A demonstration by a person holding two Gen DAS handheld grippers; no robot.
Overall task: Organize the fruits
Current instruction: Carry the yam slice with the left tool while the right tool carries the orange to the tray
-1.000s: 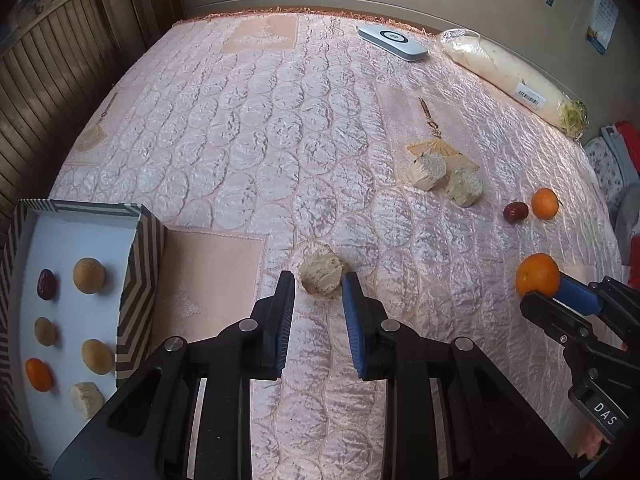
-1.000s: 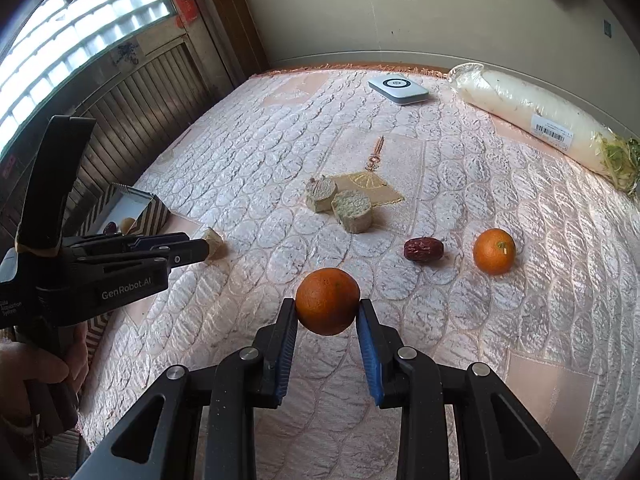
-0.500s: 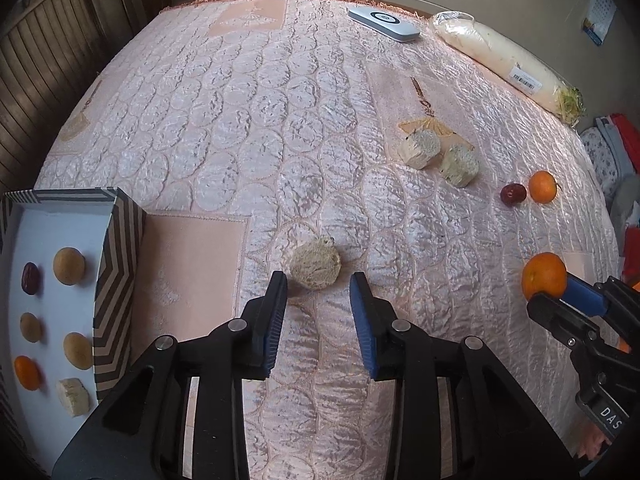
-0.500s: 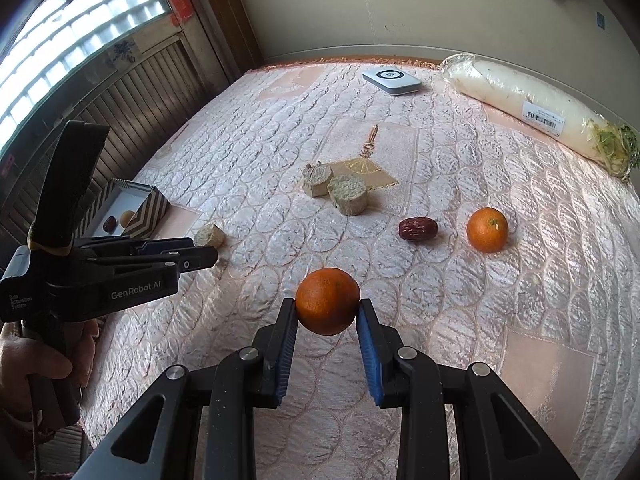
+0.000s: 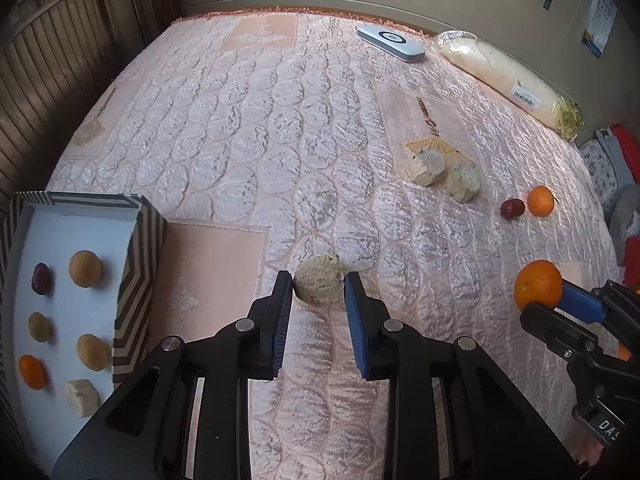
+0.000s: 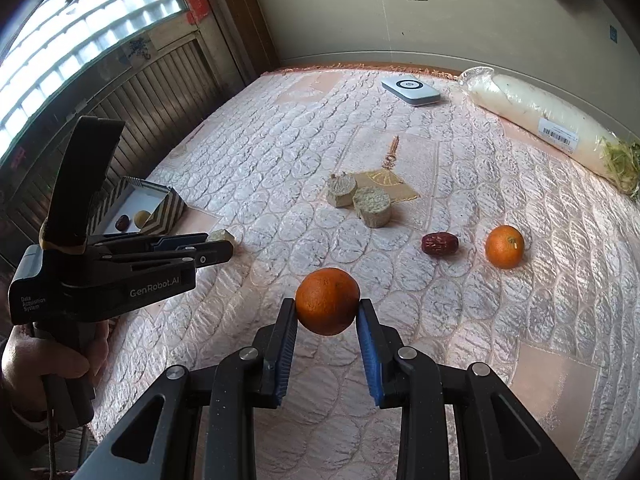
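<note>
My left gripper (image 5: 319,288) has its jaws closed around a pale beige fruit chunk (image 5: 320,285) on the pink quilt; it appears gripped. My right gripper (image 6: 327,307) is shut on an orange (image 6: 327,300) and holds it above the quilt; the orange also shows in the left wrist view (image 5: 538,285). A striped-sided tray (image 5: 138,248) at the left holds several fruits in rows. On the quilt lie two more beige chunks (image 5: 426,166) (image 5: 462,182), a red date (image 5: 512,209) and a second orange (image 5: 541,201).
A white device (image 5: 390,42) and a long wrapped white radish (image 5: 508,80) lie near the far edge of the bed. A wooden slatted wall (image 5: 48,64) runs along the left. Clothes (image 5: 616,168) are piled at the right edge.
My left gripper has moved forward around the beige chunk and closed on it. My right gripper keeps holding the orange, nearly still.
</note>
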